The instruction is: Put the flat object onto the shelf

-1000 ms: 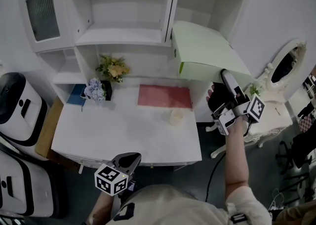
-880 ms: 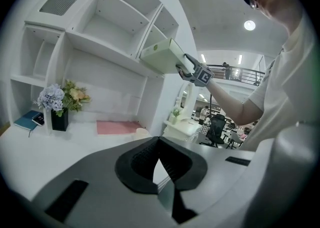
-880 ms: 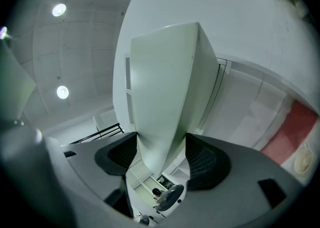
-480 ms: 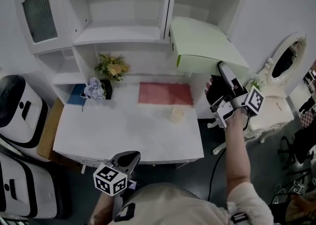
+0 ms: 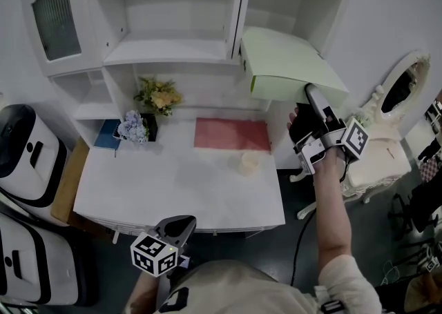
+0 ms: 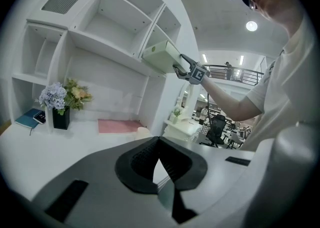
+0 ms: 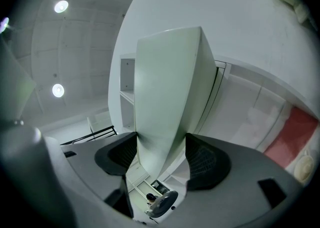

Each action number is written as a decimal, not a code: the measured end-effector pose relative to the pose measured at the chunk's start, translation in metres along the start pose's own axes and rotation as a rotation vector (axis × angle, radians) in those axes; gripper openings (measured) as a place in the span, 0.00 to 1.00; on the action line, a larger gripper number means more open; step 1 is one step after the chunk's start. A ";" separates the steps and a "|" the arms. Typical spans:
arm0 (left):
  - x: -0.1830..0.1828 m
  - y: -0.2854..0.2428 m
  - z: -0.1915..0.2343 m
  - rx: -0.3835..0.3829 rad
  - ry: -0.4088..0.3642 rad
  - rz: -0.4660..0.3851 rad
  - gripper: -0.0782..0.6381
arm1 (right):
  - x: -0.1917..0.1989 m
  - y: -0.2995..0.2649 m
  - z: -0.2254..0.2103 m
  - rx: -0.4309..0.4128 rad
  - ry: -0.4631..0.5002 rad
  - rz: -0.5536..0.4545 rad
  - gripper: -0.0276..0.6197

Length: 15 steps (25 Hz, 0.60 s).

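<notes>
The flat object is a pale green box [image 5: 290, 64], held up in the air in front of the right-hand bay of the white shelf unit [image 5: 173, 50]. My right gripper [image 5: 312, 95] is shut on its near edge. In the right gripper view the box [image 7: 167, 96] stands on edge between the two black pads [image 7: 207, 159], which press on both of its faces. My left gripper [image 5: 178, 223] hangs low by the desk's front edge, its jaws closed together on nothing. In the left gripper view the box [image 6: 161, 56] shows tilted beside the upper shelves.
The white desk [image 5: 173, 181] below carries a red mat [image 5: 231, 133], a small pale cup [image 5: 248, 162], two flower pots [image 5: 157, 95] and a blue book [image 5: 107, 133]. A dressing table with an oval mirror [image 5: 404, 85] stands at the right. White machines [image 5: 24, 147] stand at the left.
The right gripper has carried the green box a little further toward the shelf unit. The left gripper has stayed where it was.
</notes>
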State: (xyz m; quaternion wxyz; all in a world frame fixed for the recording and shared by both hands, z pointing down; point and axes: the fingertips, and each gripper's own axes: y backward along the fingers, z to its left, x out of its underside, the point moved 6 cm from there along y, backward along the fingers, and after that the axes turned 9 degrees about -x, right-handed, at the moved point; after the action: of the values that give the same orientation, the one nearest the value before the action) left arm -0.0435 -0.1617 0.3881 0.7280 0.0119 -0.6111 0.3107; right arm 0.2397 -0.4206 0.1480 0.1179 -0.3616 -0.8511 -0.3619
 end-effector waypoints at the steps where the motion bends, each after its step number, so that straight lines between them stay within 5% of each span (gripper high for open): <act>1: 0.000 0.000 0.000 0.000 0.000 0.000 0.13 | -0.001 -0.001 -0.001 0.005 0.002 -0.003 0.51; 15: 0.001 0.003 -0.003 0.002 -0.004 0.009 0.13 | -0.006 -0.009 -0.011 0.053 0.020 0.003 0.51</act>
State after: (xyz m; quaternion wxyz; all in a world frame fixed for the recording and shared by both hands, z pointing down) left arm -0.0422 -0.1573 0.3869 0.7252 0.0105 -0.6124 0.3146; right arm 0.2369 -0.4363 0.1479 0.1364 -0.3562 -0.8585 -0.3427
